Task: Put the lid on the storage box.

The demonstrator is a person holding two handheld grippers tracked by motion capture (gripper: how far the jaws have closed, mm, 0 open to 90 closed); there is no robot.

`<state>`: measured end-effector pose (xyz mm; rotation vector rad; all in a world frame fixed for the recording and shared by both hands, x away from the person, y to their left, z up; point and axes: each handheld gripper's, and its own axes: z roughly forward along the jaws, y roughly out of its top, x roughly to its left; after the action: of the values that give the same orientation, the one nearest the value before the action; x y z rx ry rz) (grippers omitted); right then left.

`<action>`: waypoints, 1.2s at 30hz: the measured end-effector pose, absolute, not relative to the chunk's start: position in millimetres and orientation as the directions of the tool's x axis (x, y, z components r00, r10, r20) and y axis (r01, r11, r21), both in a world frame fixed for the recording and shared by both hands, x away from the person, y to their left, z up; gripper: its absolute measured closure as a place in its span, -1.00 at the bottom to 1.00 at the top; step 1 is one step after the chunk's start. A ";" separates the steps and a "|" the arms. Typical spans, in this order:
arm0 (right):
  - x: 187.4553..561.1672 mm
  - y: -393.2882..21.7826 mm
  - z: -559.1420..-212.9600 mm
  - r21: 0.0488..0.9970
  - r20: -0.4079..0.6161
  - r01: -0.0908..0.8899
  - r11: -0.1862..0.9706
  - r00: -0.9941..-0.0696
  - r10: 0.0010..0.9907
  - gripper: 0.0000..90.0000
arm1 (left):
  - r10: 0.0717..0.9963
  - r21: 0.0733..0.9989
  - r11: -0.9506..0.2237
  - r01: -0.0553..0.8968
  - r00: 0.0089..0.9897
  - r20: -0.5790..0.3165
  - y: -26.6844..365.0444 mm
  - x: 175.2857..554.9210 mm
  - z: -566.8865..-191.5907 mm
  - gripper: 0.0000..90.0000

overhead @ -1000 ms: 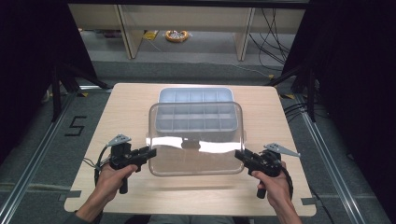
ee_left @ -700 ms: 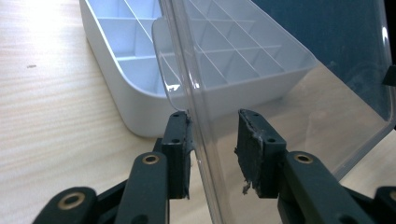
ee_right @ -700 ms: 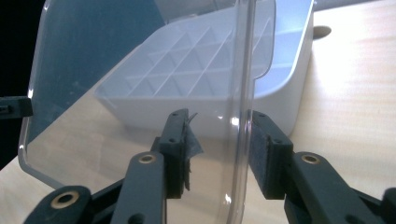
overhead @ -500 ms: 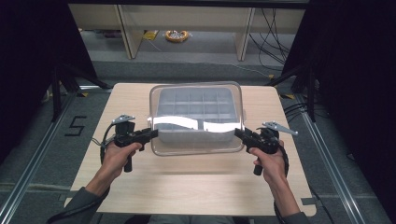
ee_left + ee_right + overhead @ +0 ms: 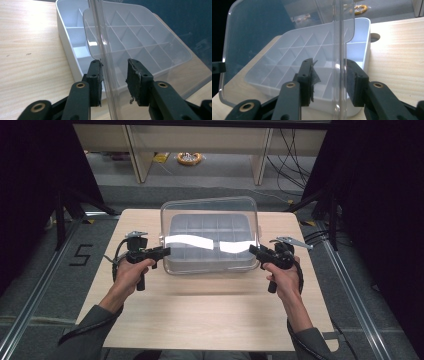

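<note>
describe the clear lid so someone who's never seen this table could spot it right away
On the light wooden table, look at the middle, where a white divided tray sits. The clear lid is the see-through sheet with rounded corners tilted above that tray, between the left gripper and right gripper. Unlike the opaque tray, it is transparent and carries a bright glare band.

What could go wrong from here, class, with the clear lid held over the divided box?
1. Each gripper, left and right, straddles only the clear lid's thin edge with its jaws apart, so it could slip free.
2. The lid stands tilted above the divided box; lowered unevenly, it may seat crooked.
</note>
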<state>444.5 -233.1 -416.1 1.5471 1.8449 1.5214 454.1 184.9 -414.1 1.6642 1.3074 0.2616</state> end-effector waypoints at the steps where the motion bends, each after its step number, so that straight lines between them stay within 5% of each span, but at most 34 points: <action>1: 446.6 -233.4 -416.0 0.834 0.380 0.534 -0.139 -0.373 0.846 0.37 | 0.839 0.774 0.050 0.631 0.394 -0.376 184.3 456.3 -413.1 0.43; 29: 500.1 -219.7 -426.5 0.795 0.385 0.586 -0.156 -0.289 0.876 0.30 | 0.863 0.733 0.146 0.664 0.277 -0.422 182.6 510.7 -422.3 0.39; 30: 496.9 -214.2 -423.6 0.740 0.462 0.635 -0.223 -0.239 0.854 0.30 | 0.863 0.732 0.149 0.665 0.274 -0.424 182.5 511.9 -422.8 0.39; 36: 503.2 -215.2 -427.7 0.740 0.463 0.632 -0.232 -0.227 0.857 0.29 | 0.863 0.724 0.162 0.670 0.259 -0.433 180.0 518.2 -423.7 0.38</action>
<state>503.2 -215.2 -427.7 1.7918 1.7851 1.4437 518.2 180.0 -423.7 1.5660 1.4697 0.2514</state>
